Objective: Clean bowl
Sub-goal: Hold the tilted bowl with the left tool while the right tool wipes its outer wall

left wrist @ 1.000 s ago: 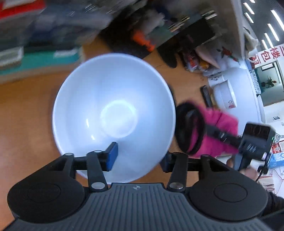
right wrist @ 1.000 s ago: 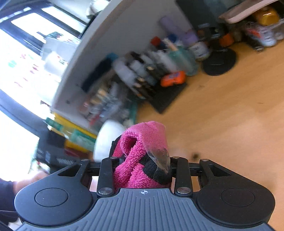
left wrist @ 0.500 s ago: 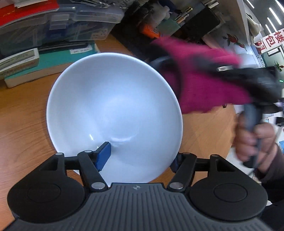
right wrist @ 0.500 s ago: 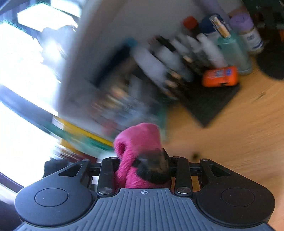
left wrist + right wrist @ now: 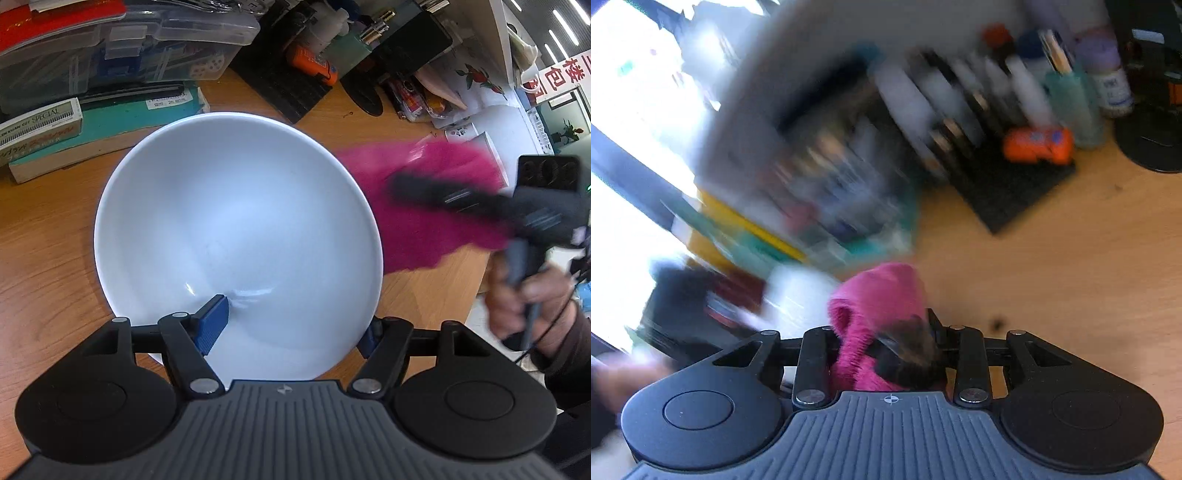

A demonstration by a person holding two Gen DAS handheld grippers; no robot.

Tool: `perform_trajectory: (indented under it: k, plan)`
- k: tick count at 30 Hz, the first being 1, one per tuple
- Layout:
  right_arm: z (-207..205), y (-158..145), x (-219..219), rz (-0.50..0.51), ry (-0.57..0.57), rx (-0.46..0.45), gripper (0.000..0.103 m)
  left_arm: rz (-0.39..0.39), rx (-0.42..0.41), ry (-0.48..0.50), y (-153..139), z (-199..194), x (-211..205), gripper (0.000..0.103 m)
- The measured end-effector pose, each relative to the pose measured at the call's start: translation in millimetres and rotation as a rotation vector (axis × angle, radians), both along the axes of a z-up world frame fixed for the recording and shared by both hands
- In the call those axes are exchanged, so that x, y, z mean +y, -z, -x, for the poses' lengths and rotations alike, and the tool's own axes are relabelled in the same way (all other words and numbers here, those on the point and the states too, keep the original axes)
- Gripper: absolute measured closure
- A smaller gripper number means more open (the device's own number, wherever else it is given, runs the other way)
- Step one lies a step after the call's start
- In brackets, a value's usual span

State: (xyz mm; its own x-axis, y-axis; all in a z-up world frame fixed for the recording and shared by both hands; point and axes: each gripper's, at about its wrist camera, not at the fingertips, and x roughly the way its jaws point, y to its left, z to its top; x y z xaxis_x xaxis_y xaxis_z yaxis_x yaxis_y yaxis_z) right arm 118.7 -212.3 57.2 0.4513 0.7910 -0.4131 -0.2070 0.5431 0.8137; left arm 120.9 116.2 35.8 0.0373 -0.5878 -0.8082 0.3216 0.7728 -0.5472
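A white bowl fills the left wrist view, tilted so its inside faces the camera. My left gripper is shut on the bowl's near rim, with one blue pad inside the bowl and the other behind its wall. My right gripper is shut on a pink cloth. In the left wrist view the pink cloth is blurred and sits just right of the bowl's rim, above the table. The bowl shows only as a white blur in the right wrist view.
The wooden table carries a plastic storage box, books, a black mat with an orange bottle, and bottles along a shelf. A white pot stands at the right.
The right gripper with the pink cloth has swung down from over the bowl's upper right rim to its right side. The bowl has stayed in the left gripper.
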Motion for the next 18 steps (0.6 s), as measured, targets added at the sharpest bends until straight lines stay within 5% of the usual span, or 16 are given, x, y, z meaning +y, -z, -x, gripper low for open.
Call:
perform_trajectory:
  k: [3,5,9,15,18]
  plan:
    - [-3,6,-2,-0.109,-0.008,0.041,0.066,0.0,0.0,0.014,-1,-5,-5,0.03]
    - [-7,15,7,-0.038,-0.024,0.056,0.066,-0.031,-0.018,0.048,-3,-3,-9,0.028]
    - [-12,34,24,0.21,-0.048,0.062,0.066,-0.232,-0.148,0.219,-10,9,-42,0.02]
    - [-1,42,22,0.306,-0.05,0.054,0.066,-0.606,-0.465,0.53,-5,51,-96,0.014]
    - [1,50,15,0.32,-0.039,0.072,0.066,-0.658,-0.544,0.582,-4,58,-102,0.012]
